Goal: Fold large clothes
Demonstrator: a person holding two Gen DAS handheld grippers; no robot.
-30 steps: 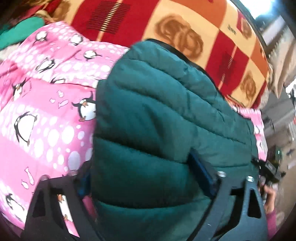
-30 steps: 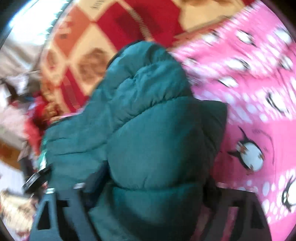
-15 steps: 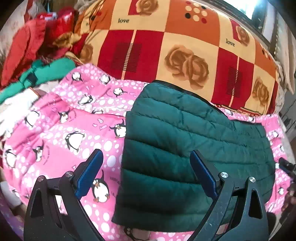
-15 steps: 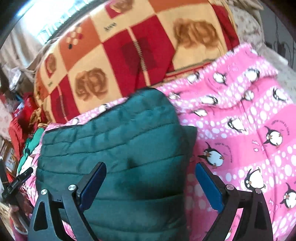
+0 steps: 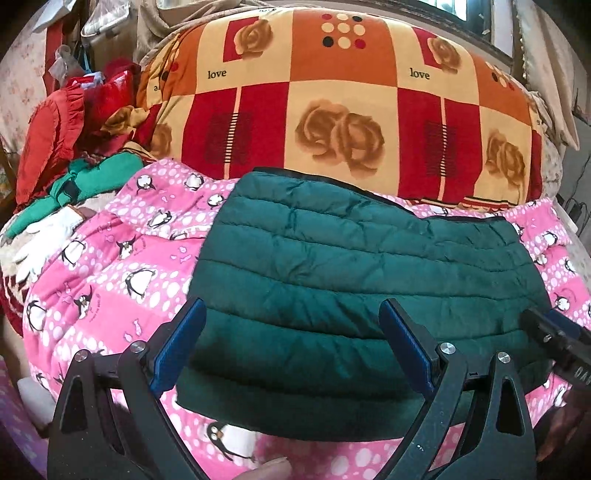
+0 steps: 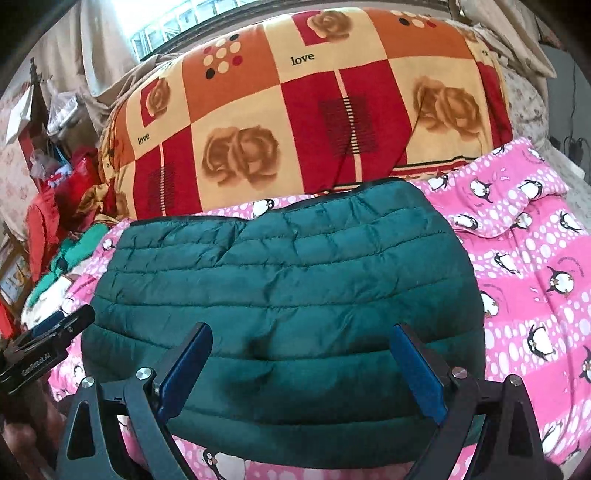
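A dark green quilted jacket [image 5: 362, 269] lies folded flat in a wide rectangle on the pink penguin blanket [image 5: 110, 266]; in the right wrist view the same jacket [image 6: 288, 291] fills the middle. My left gripper [image 5: 291, 314] is open above the jacket's near left part, its blue pads apart and holding nothing. My right gripper [image 6: 303, 339] is open above the near right part, also with nothing in it. The left wrist view catches the right gripper's tip [image 5: 554, 332] at the right edge. The left gripper's tip [image 6: 48, 332] appears at the left edge of the right wrist view.
A big quilt in red, orange and cream squares with roses [image 5: 332, 110] rises right behind the jacket. Red and green clothes [image 5: 74, 147] are piled at the far left. A fingertip [image 5: 266, 470] shows at the bottom edge. A window [image 6: 177, 22] is above.
Both grippers let go of the green jacket, opened and drew back. The jacket, bunched up between the fingers a second ago, now lies flat and folded on the blanket.
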